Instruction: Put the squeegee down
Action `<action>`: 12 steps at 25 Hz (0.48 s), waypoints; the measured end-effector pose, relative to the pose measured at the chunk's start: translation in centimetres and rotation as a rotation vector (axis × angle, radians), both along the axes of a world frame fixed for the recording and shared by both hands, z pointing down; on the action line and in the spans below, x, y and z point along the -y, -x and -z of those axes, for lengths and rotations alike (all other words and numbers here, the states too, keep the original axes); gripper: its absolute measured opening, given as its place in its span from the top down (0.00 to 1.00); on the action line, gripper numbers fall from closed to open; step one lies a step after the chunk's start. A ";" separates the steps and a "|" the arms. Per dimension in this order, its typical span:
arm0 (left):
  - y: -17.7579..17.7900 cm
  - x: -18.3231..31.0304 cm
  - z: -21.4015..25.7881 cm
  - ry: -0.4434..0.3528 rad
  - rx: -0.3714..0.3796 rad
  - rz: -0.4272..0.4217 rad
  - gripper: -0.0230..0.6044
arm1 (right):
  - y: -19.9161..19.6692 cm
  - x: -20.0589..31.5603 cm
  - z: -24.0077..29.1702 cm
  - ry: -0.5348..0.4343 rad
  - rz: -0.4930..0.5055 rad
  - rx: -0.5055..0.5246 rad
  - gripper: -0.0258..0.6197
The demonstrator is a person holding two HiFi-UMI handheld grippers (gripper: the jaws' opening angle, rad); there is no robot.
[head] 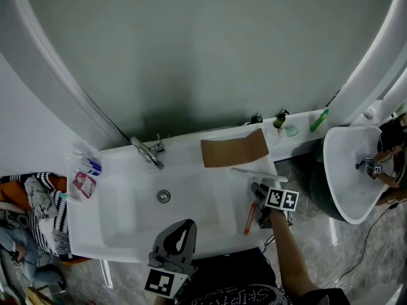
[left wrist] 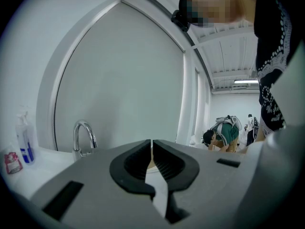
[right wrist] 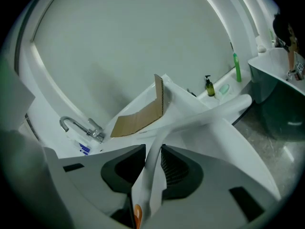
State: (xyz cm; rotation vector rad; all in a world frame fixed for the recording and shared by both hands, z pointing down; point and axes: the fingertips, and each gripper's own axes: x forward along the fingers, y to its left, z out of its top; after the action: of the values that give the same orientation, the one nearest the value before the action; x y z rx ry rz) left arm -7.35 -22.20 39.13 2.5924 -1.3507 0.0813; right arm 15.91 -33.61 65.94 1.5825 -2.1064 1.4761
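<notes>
At the right of the sink (head: 121, 211), right claw (right wrist: 153, 151) clamped on squeegee (right wrist: 214, 112), cardboard (right wrist: 138, 119) just beyond, left claw (left wrist: 151, 144) closed, empty

The squeegee (right wrist: 190, 120) is white and T-shaped: a long blade crosses the top of a slim handle that ends in an orange tip. The right gripper (right wrist: 153, 151) clamps the handle between its jaws. The blade slants over the right side of the white sink (head: 127, 234) — whether it touches cannot be told.
</notes>
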 end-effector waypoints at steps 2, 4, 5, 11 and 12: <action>0.1 0.0 0.0 0.009 -0.007 0.010 0.94 | 0.0 -0.1 0.0 -0.001 0.021 -0.027 0.81; 0.1 -0.1 0.1 0.005 -0.005 0.004 0.94 | 0.1 -0.2 0.0 0.000 0.037 -0.050 0.81; 0.1 -0.1 0.1 0.001 -0.002 -0.003 0.94 | 0.0 -0.2 0.1 -0.001 0.041 -0.060 0.80; 0.3 -0.3 -0.2 0.001 0.008 -0.019 0.94 | -1.2 -0.5 1.3 -0.033 -0.007 -0.064 0.80; 0.3 -0.3 -0.1 -0.005 0.002 -0.019 0.94 | -1.5 -0.5 1.7 -0.042 -0.016 -0.062 0.80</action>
State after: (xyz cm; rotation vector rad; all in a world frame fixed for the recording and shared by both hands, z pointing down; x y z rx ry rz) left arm -7.61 -21.95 39.23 2.6102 -1.3283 0.0841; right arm 17.38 -33.10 64.26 1.6413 -2.1089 1.3781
